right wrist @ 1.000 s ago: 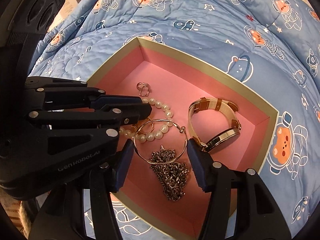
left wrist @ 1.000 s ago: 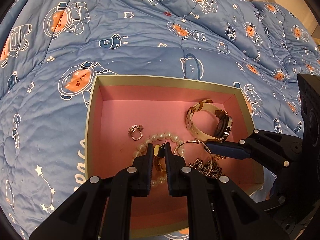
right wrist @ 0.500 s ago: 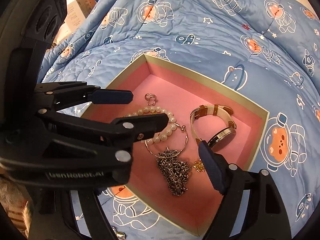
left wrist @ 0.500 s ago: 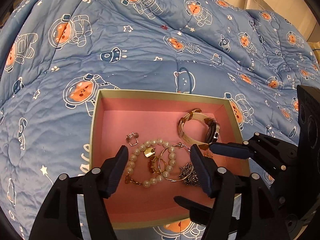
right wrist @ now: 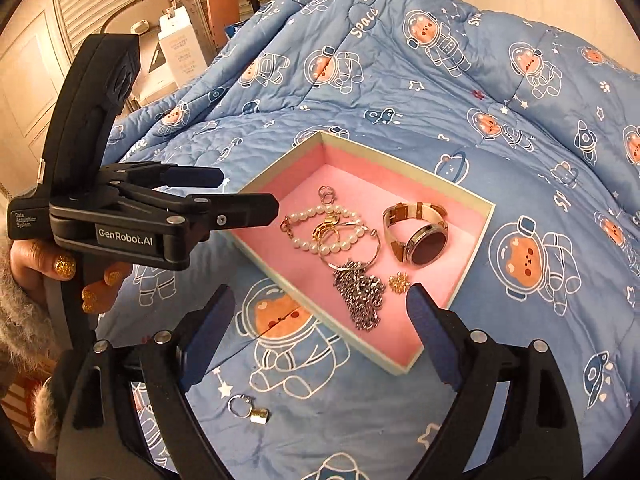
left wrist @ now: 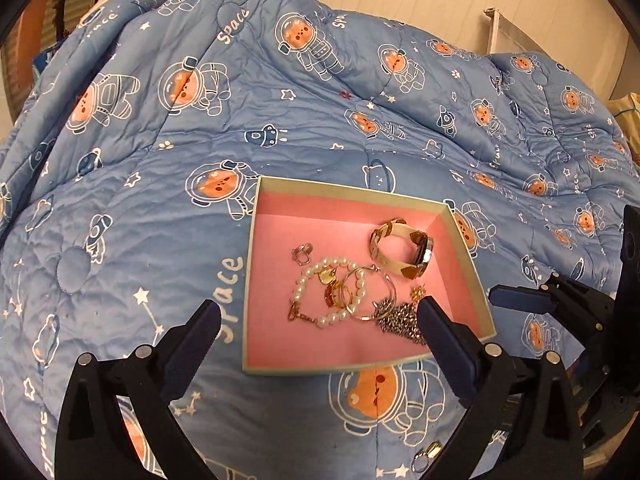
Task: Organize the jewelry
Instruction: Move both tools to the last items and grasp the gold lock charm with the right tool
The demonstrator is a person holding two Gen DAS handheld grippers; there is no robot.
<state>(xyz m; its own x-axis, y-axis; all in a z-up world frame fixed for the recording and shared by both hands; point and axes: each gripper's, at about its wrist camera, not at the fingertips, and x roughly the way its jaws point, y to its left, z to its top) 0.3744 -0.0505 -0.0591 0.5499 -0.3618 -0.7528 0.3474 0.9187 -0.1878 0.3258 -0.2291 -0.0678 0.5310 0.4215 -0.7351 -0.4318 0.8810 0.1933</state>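
Most jewelry lay inside the box [right wrist: 472, 240]; 1 ring [right wrist: 248, 408] remained on the quilt [right wrist: 440, 92]. The left gripper [left wrist: 320, 320] and right gripper [right wrist: 320, 300] had just opened wide, both empty.

— What's that box [right wrist: 472, 240] lined with?
— Matt pink paper, I'd say. It sits on a soft quilted cloth duvet [right wrist: 400, 80].
— And the watch [right wrist: 416, 232]?
— I see a glossy dark face, polished metal rim.

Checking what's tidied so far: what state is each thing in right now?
Left claw: open, empty; jaws have just been opening.
Right claw: open, empty; jaws have just been opening.
Box: lidless, on the quilt.
Watch: in the box, strap looped.
Pearl bracelet: in the box, tangled with gold pieces.
Silver chain: heaped in the box.
Small ring and gold piece: outside the box, on the quilt.
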